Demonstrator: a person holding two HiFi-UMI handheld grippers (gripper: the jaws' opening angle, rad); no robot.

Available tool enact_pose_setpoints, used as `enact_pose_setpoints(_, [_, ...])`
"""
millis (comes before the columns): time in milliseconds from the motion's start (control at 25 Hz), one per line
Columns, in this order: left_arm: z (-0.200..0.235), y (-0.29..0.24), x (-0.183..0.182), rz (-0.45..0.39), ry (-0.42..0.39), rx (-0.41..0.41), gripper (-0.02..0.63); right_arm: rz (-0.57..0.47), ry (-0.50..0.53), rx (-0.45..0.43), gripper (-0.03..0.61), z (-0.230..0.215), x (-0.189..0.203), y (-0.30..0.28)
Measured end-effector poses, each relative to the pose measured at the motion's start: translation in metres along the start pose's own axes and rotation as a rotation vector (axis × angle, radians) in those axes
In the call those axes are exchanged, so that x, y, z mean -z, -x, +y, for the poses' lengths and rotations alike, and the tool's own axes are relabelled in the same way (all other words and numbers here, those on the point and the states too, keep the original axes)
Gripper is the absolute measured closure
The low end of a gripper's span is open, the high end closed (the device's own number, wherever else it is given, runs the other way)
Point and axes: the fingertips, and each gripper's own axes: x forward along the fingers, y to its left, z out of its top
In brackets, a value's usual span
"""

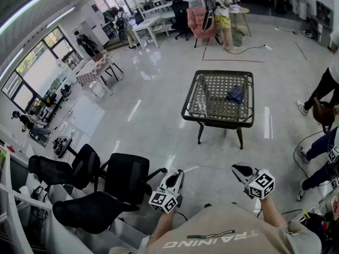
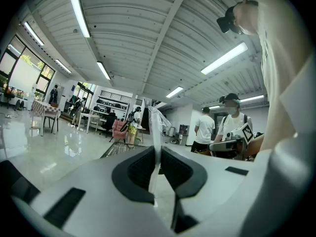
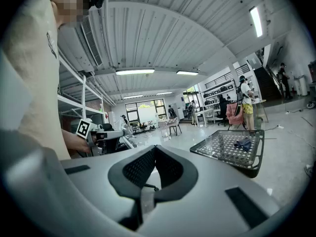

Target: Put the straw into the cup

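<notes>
Left hand-held gripper (image 1: 175, 179) pinches the wrapped straw (image 2: 154, 127) and points level by the person's waist, while the right hand-held gripper (image 1: 241, 170) is pressed together on nothing, tipped slightly down. Little seems done yet: the cup (image 1: 202, 102) stands at the nine o'clock side of the surface (image 1: 222, 71), well apart at twelve o'clock.

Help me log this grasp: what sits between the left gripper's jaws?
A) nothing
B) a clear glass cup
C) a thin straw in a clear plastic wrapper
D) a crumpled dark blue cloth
C: the left gripper pinches the wrapped straw, which stands up between its jaws. The blue cloth and glass cup are on the black mesh table.
</notes>
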Motion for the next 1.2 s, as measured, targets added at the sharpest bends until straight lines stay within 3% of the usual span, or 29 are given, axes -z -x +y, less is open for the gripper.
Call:
enact_pose_setpoints(440, [0.02,0.001,-0.002,-0.02,0.012,-0.018,0.568,-0.005,0.028,-0.007,0.561,-0.002,-0.005,-0.019])
enact_pose_setpoints(760, [0.041,-0.006,0.005,-0.005,0.026,0.001,0.568,-0.005,0.052,0.075,0.561,-0.01,-0.007,-0.033])
enact_pose_setpoints(1000, [0.067,-0.007,0.008,0.019,-0.005,0.039,0.568,0.069,0.048,0.276,0.561,-0.019,0.008,-0.046])
enact_pose_setpoints(1200, [0.079,-0.025,0.014,0.025,-0.012,0.084,0.568,0.079,0.029,0.251,0.561,-0.014,0.017,-0.058])
